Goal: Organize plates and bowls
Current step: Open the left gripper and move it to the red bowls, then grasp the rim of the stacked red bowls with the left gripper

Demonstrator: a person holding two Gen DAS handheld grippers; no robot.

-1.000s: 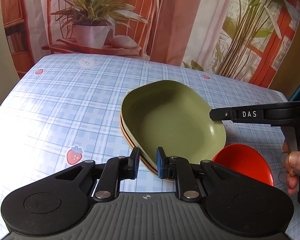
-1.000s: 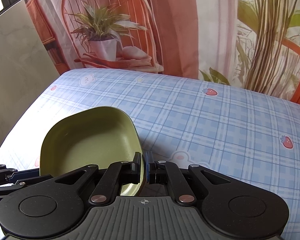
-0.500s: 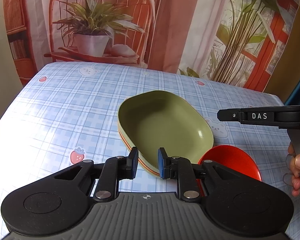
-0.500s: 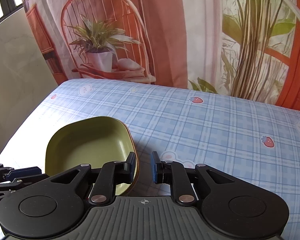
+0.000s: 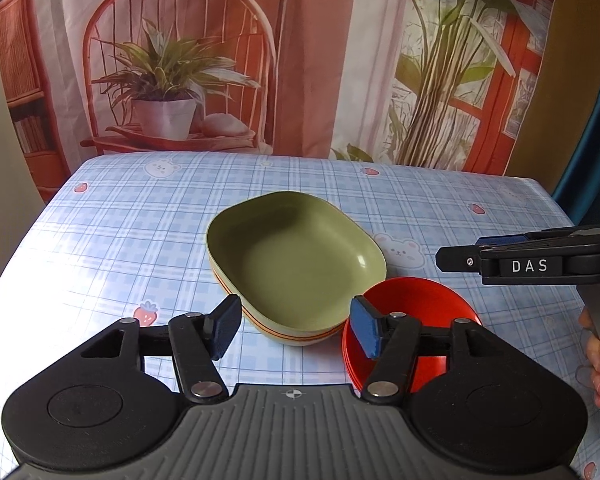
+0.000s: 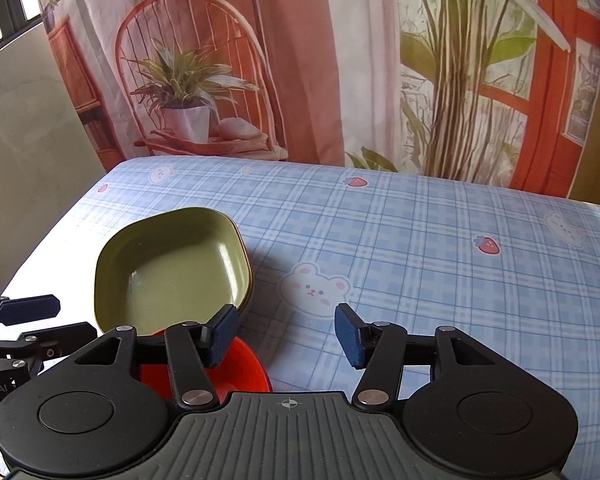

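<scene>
A stack of squarish plates with a green plate (image 5: 296, 264) on top rests on the blue checked tablecloth; it also shows in the right wrist view (image 6: 168, 272). A stack of red bowls (image 5: 412, 320) sits beside it at the near right, seen again in the right wrist view (image 6: 240, 368). My left gripper (image 5: 296, 332) is open and empty, just short of the green stack's near rim. My right gripper (image 6: 284, 334) is open and empty, above the cloth right of the stack and behind the bowls. It shows side-on in the left view (image 5: 528, 264).
The table (image 6: 420, 240) is covered by a blue plaid cloth with bears and strawberries. A printed curtain (image 5: 300, 60) hangs right behind its far edge. The table's left edge (image 5: 40, 220) drops off beside a plain wall.
Both grippers opened wide and pulled back from the green plate, which now rests on the stack. More of the red bowls has come into view.
</scene>
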